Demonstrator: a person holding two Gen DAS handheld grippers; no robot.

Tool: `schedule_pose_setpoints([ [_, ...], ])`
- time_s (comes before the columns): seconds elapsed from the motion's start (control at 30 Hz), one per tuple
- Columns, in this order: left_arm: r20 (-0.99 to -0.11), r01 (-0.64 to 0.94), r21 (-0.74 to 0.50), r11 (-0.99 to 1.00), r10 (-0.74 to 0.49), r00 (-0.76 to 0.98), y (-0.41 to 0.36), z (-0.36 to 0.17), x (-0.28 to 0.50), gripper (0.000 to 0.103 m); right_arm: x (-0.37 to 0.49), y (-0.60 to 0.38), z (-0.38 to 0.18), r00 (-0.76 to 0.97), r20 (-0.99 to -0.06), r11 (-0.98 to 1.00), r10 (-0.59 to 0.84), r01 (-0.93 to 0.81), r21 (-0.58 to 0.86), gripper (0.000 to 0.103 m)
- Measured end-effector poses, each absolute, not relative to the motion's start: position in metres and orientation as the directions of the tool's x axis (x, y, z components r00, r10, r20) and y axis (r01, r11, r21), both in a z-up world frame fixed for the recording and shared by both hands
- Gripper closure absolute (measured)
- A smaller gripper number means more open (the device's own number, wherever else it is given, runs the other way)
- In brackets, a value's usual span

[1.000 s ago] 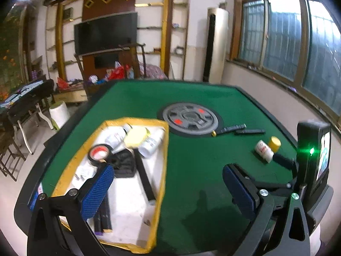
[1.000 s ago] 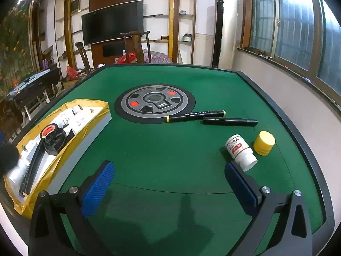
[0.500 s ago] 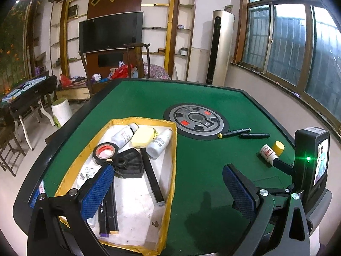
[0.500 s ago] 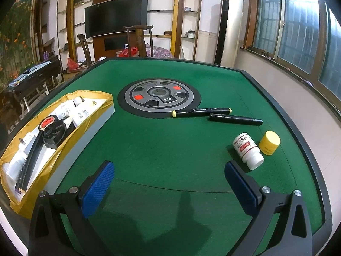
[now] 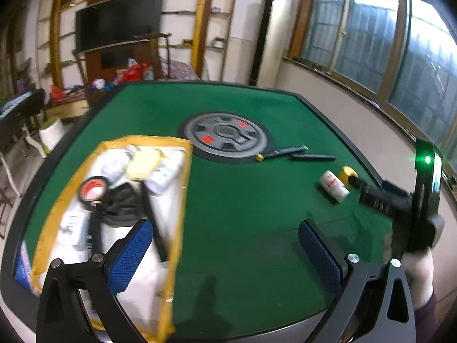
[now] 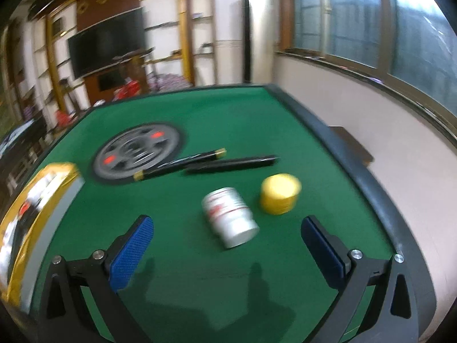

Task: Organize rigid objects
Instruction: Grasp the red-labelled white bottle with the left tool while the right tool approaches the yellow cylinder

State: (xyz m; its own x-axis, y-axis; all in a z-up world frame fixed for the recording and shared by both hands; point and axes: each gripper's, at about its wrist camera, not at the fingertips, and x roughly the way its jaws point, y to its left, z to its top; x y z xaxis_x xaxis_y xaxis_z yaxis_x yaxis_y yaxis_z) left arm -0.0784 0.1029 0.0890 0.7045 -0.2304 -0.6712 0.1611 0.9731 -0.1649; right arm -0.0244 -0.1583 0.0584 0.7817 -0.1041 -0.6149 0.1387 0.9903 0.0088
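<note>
A white pill bottle lies on its side on the green table, a yellow cap just right of it. Two black markers lie beyond them. My right gripper is open and empty, just short of the bottle. My left gripper is open and empty over the right edge of a yellow-rimmed tray that holds bottles, a tape roll, markers and black pieces. The bottle and the right gripper's body show in the left wrist view.
A grey round disc is set in the table's middle. The table's raised dark rim runs close on the right, with a wall and windows beyond. The tray shows at the far left of the right wrist view.
My right gripper has moved forward and right toward the pill bottle and cap, which now sit close between its fingers. The left gripper shifted slightly; both stay open.
</note>
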Motion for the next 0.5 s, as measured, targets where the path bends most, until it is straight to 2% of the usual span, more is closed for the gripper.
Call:
schedule_pose_setpoints([
  [0.17, -0.692, 0.265, -0.153, 0.952, -0.294, 0.659, 0.059, 0.086, -0.062, 0.001, -0.007, -0.217, 0.059, 0.795, -0.585, 0.965, -0.160, 0.250, 0.076, 0.000],
  [0.5, -0.751, 0.398, -0.101, 0.912, -0.333, 0.571, -0.046, 0.061, -0.005, 0.001, 0.004, -0.268, 0.040, 0.809, -0.575, 0.918, -0.120, 0.310, 0.246, 0.000],
])
